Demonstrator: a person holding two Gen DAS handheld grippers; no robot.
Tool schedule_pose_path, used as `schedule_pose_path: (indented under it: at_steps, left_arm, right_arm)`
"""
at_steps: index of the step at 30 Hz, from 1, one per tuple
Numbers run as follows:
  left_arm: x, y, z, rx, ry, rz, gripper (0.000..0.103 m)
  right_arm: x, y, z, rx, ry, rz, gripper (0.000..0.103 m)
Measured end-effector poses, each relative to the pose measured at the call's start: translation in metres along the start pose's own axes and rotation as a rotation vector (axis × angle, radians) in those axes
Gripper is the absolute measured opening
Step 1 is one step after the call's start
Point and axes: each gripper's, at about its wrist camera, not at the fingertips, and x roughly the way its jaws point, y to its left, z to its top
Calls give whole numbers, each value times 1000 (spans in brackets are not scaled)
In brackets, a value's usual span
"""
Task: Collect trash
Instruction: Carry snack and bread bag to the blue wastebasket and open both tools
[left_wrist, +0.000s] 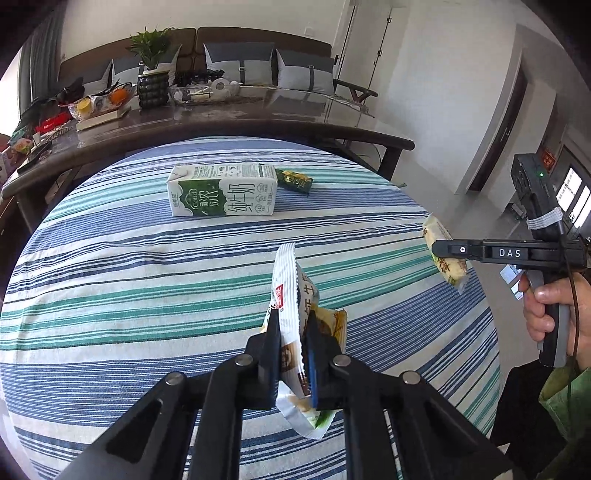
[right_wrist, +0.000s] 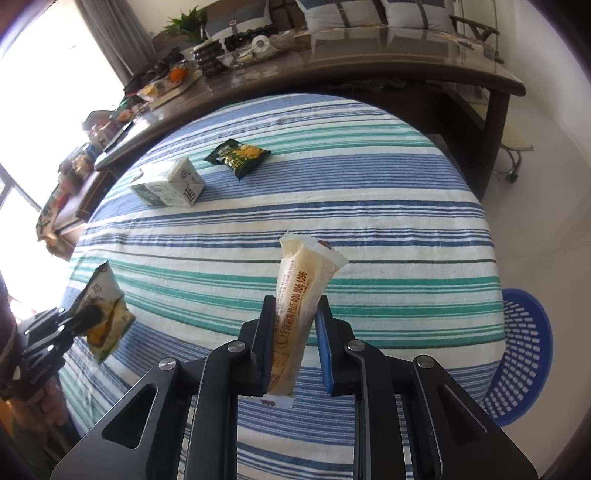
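My left gripper (left_wrist: 293, 325) is shut on a white and yellow snack wrapper (left_wrist: 291, 291), held above the striped tablecloth (left_wrist: 147, 280). My right gripper (right_wrist: 295, 314) is shut on a long cream wrapper (right_wrist: 299, 291), also held above the cloth. Each gripper shows in the other view: the right gripper (left_wrist: 443, 251) with its wrapper (left_wrist: 441, 240), the left gripper (right_wrist: 92, 314) with its wrapper (right_wrist: 105, 295). A green and white milk carton (left_wrist: 221, 194) lies on its side at the far part of the table, with a dark green packet (left_wrist: 295, 180) beside it.
A blue plastic basket (right_wrist: 521, 354) stands on the floor to the right of the table. A long dark table (left_wrist: 221, 118) behind holds a potted plant (left_wrist: 153, 70), fruit trays and clutter. A sofa with cushions is beyond it.
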Motion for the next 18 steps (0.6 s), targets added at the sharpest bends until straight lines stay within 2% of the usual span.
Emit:
schedule_pose_path:
  at_steps: [3,7,12,18]
  left_arm:
    - [-4,-32,16,46,-13,-37,11]
    - [1,-87,40,111,-14,-105,11]
    - [28,-163,63,192,10,-183,11]
    - [72,-254,81,273,47,-257,11]
  right_arm:
    - [-25,-10,-6,-27,-19,-3,19]
    - [-58,-45,-9,-3,-46,-34,19]
    - [-91,-111,-16,68,-69,-136,19]
    - [-109,-192,-33,161,-39,-232,19]
